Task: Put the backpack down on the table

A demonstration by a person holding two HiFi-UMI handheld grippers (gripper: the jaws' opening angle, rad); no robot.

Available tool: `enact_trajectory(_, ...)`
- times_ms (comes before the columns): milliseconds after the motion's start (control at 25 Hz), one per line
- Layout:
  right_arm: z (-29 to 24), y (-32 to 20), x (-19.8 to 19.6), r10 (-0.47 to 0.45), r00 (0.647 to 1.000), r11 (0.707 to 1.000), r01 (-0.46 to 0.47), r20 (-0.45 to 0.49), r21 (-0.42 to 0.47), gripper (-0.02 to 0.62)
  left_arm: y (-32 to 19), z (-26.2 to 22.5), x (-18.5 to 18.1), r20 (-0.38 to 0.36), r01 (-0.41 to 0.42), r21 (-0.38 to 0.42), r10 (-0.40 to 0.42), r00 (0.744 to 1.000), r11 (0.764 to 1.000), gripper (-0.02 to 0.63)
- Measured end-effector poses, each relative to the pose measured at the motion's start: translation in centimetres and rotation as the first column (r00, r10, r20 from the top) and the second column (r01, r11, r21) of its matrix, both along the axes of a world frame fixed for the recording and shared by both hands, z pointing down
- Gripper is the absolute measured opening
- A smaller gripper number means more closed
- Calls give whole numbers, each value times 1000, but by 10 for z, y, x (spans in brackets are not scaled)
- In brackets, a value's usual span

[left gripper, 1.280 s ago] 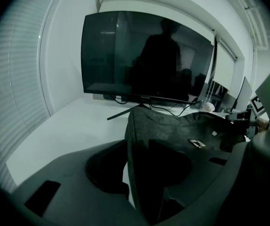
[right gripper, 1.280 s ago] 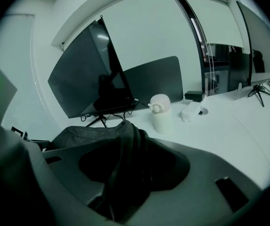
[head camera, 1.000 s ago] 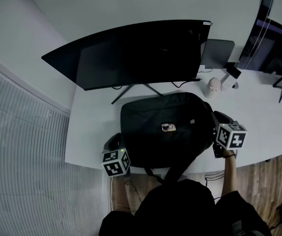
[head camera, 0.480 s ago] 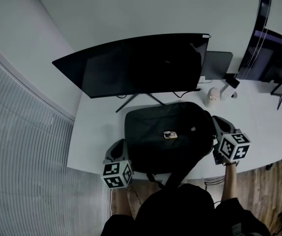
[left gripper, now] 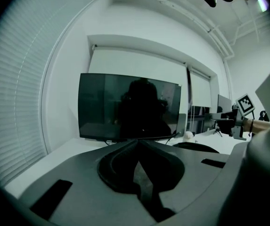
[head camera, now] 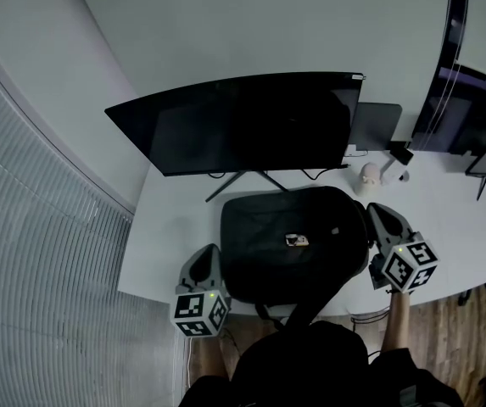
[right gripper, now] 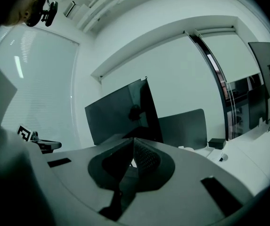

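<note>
The black backpack lies flat on the white table, in front of the curved monitor, and one strap hangs over the near edge. My left gripper hovers just off the backpack's left side, shut with nothing in it. In the left gripper view its jaws meet, and the backpack shows as a low dark hump to the right. My right gripper is by the backpack's right side, also shut and empty. In the right gripper view its closed tips point level at the monitor.
A large curved monitor on a splayed stand is behind the backpack. A small white figure and a grey screen sit at the back right, with more monitors beyond. The table's front edge runs just under both grippers.
Both grippers have risen from the backpack's sides and tipped up towards level. The backpack stays where it lay on the table.
</note>
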State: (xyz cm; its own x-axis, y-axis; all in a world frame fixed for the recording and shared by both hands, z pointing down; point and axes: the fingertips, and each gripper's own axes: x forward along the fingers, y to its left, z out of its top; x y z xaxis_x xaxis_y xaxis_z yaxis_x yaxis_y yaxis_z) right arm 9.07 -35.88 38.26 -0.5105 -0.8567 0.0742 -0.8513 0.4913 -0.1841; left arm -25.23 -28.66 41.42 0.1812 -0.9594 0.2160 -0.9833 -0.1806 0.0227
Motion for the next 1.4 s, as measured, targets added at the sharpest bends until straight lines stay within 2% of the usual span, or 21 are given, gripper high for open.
enact_trajectory(240,-8,10,-1,-12,1000,999,13,-19,42,14,7,-15,1,3,-13,60,13,1000,998,15)
enact_trajectory(520,-12,12,-9,-20,999,997,23,-36,69,12,11,-18,-1,9,-20,79,19,1000,997,15)
enact_trajectory(1400,-2,13,-12,-16,999,998,18,-29,62,12,16,-10,-6,29,-34,51,33,999,998,15)
